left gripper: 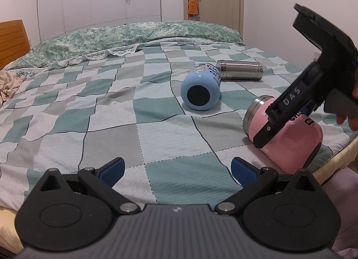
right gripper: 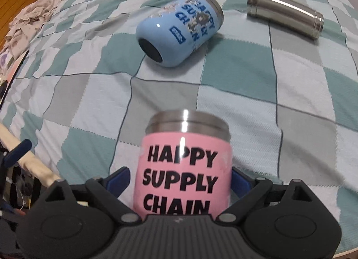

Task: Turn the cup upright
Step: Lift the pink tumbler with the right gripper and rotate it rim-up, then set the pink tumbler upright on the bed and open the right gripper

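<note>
A pink cup (right gripper: 183,169) with a steel rim and black "HAPPY SUPPLY CHAIN" lettering lies tilted on the checked bedspread (left gripper: 116,120). My right gripper (right gripper: 181,180) has its blue pads on both sides of the cup and is shut on it. In the left wrist view the pink cup (left gripper: 290,138) sits at the right with the right gripper's fingers (left gripper: 275,115) across it. My left gripper (left gripper: 176,169) is open and empty, low over the bed's near edge. A blue cup (left gripper: 200,89) (right gripper: 179,28) lies on its side, its dark base toward me.
A steel flask (left gripper: 240,70) (right gripper: 286,12) lies on its side beyond the blue cup. A green quilt (left gripper: 125,37) is bunched at the far side of the bed. Crumpled beige cloth (right gripper: 29,14) lies at the left. A wooden headboard (left gripper: 13,39) is at far left.
</note>
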